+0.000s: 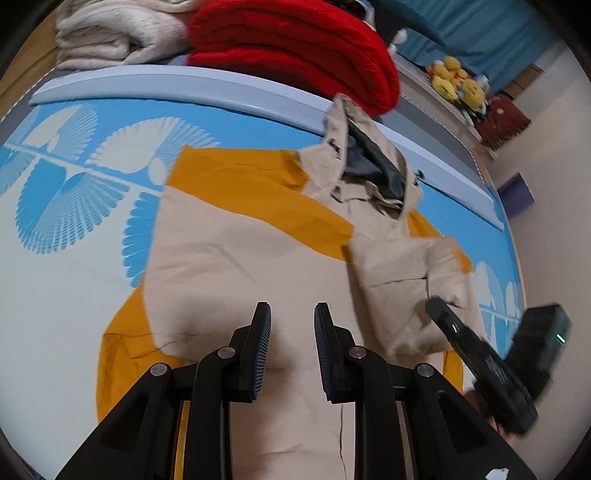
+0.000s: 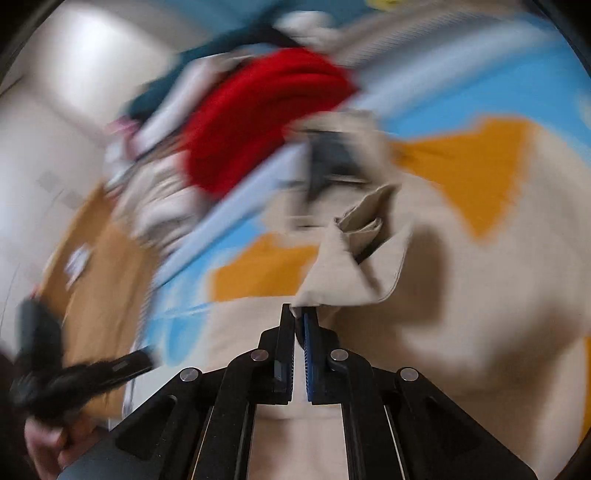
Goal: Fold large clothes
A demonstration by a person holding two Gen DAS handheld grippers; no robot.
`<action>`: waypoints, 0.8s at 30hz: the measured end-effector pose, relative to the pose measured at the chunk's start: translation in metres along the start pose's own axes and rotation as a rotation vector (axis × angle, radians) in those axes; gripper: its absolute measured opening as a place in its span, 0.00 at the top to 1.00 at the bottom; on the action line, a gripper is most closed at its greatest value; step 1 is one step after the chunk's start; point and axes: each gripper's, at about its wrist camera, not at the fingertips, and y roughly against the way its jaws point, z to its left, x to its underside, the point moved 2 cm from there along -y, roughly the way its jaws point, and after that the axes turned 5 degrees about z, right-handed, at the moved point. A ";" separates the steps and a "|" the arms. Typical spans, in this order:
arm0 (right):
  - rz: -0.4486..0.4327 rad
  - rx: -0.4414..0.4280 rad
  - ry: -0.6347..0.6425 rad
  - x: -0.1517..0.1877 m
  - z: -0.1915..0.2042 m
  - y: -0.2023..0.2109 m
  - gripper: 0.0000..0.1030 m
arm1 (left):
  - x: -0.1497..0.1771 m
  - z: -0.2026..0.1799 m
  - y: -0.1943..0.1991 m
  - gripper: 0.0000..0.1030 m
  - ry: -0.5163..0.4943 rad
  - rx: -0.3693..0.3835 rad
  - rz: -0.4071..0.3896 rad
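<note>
Right tongs [image 2: 299, 314] pinch a fold of the tan and orange jacket [image 1: 251, 251]; left tongs [image 1: 291, 325] are spread a little with nothing between them.

Both tongs hang over the jacket, which lies flat on the blue and white patterned bed [image 1: 66, 206], filling the middle of it. Its hood [image 1: 365, 162] with a dark gray lining points to the far edge of the bed. One tan sleeve [image 1: 410, 291] is folded in over the body on the right side, and the right tongs hold its end, lifted off the body. A red folded knit [image 1: 295, 51] and a cream folded knit [image 1: 118, 33] sit past the far edge. Yellow soft toys [image 1: 458, 81] rest on a ledge by the far right corner. The right wrist view is blurry.
</note>
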 end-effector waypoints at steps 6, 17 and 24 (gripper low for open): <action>0.090 0.053 0.107 0.012 0.054 0.011 0.78 | -0.005 0.027 0.007 0.81 0.067 0.015 0.011; -0.050 0.445 -0.211 0.004 -0.048 0.120 0.65 | 0.006 0.065 -0.031 0.79 0.207 0.049 0.131; 0.039 0.462 -0.478 -0.001 -0.137 0.112 0.65 | 0.022 0.073 -0.086 0.79 0.282 0.074 0.273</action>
